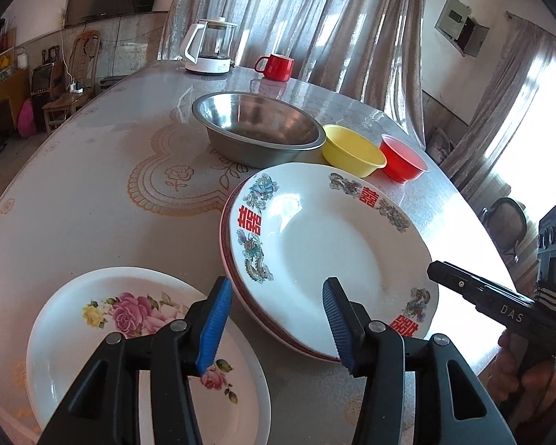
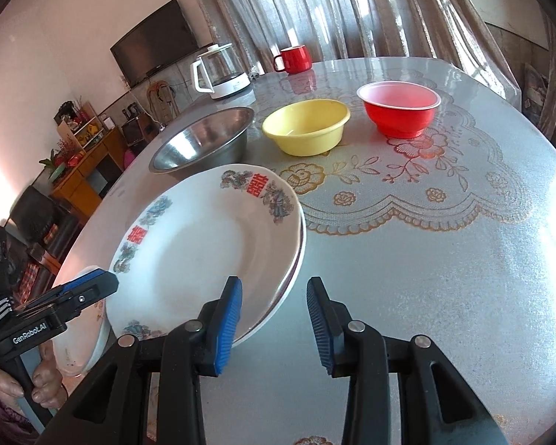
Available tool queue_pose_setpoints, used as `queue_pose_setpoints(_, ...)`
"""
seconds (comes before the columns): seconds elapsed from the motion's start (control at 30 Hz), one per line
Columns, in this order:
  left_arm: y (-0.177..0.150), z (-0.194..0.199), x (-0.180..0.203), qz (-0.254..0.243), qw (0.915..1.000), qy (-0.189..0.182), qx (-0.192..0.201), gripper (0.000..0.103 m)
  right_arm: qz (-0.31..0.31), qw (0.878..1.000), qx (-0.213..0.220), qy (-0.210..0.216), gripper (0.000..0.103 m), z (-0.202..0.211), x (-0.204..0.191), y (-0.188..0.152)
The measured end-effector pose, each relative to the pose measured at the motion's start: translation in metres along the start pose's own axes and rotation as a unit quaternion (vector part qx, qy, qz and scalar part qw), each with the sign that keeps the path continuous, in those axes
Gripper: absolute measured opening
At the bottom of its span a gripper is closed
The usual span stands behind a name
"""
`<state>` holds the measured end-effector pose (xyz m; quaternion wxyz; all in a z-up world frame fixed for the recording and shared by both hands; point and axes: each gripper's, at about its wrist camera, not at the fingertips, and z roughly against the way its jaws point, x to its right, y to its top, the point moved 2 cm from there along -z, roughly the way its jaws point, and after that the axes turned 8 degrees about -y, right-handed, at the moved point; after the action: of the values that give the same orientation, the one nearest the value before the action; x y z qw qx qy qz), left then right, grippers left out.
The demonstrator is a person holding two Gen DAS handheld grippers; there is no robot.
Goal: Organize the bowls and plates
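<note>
- Round table (image 2: pixel 444 259), patterned cloth; dragon plate (image 1: pixel 326 244) stacked on another.
- Left gripper (image 1: pixel 278 319) and right gripper (image 2: pixel 274 319) both unclenched, empty, flanking the stack.
- Step: stacking plates. Next likely: rose plate (image 1: pixel 92 333).

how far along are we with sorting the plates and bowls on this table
Partly done: the dragon plate already sits on a red-rimmed plate. In hand: nothing; the left hand-held gripper and right hand-held gripper are open. Left: the rose plate, and the steel bowl, yellow bowl and red bowl, all unstacked.
</note>
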<state>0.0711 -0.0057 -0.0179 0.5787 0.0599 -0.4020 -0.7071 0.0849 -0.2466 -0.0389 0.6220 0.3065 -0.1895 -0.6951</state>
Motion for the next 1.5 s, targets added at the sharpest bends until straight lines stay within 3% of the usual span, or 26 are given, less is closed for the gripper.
queue_pose_setpoints(0.2,-0.002,-0.002,0.004,-0.004,1.0000,-0.007,-0.005,0.052,0.041,0.999,0.003,-0.017,0.028,-0.007,-0.018,-0.002)
queue_pose_setpoints(0.77,-0.002,-0.001,0.003,-0.009,0.9999,0.015,0.001,0.059,0.056,0.996,0.016,-0.065,0.036,-0.006,-0.022,-0.002)
queue_pose_setpoints(1.5,-0.006,0.010,-0.002,0.000,0.9997,0.023,0.010,0.061,0.051,0.997,0.041,-0.041,0.040,0.014,-0.031,0.000)
